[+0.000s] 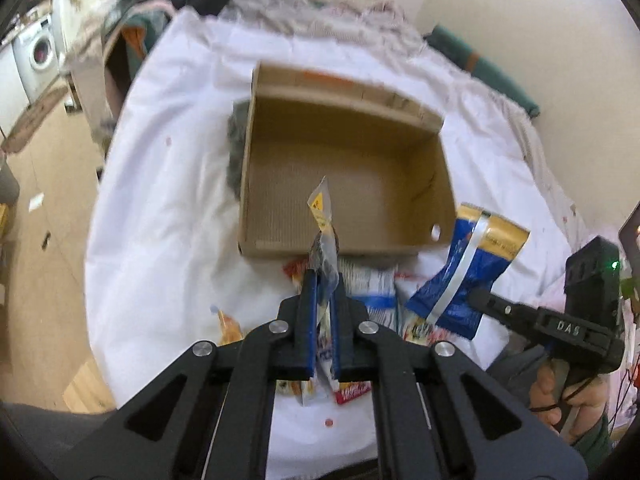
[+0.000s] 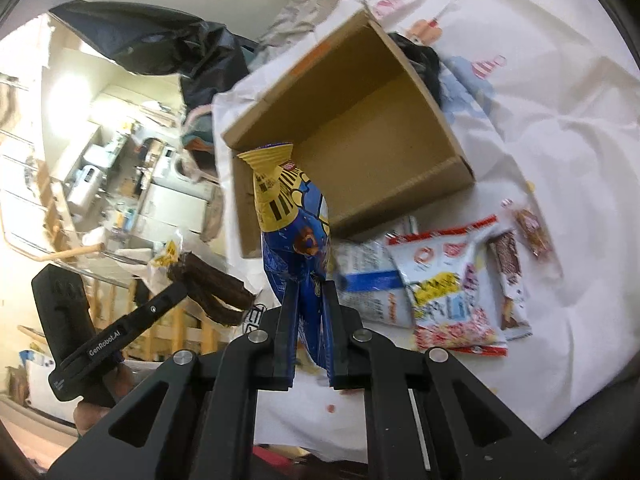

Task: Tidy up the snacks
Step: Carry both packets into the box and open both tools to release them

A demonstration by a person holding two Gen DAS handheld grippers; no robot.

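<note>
An open cardboard box (image 1: 360,168) with a bare floor lies on a white sheet (image 1: 160,200). My left gripper (image 1: 323,280) is shut on a clear-wrapped dark brown snack (image 1: 322,216) with a yellow label, lifted above the sheet in front of the box. From the right wrist view this brown snack (image 2: 218,286) hangs at the left in the left gripper (image 2: 180,286). My right gripper (image 2: 308,284) is shut on a blue and yellow snack bag (image 2: 294,224), held upright near the box's (image 2: 360,120) front corner. The same bag (image 1: 460,276) shows right of the box in the left wrist view.
Loose packs lie on the sheet in front of the box: a white and blue one (image 2: 368,280), a red and white bag (image 2: 448,280), a brown bar (image 2: 508,276), a small orange pack (image 2: 534,232). A dark bundle (image 1: 236,144) rests against the box's left wall. Floor drops off left.
</note>
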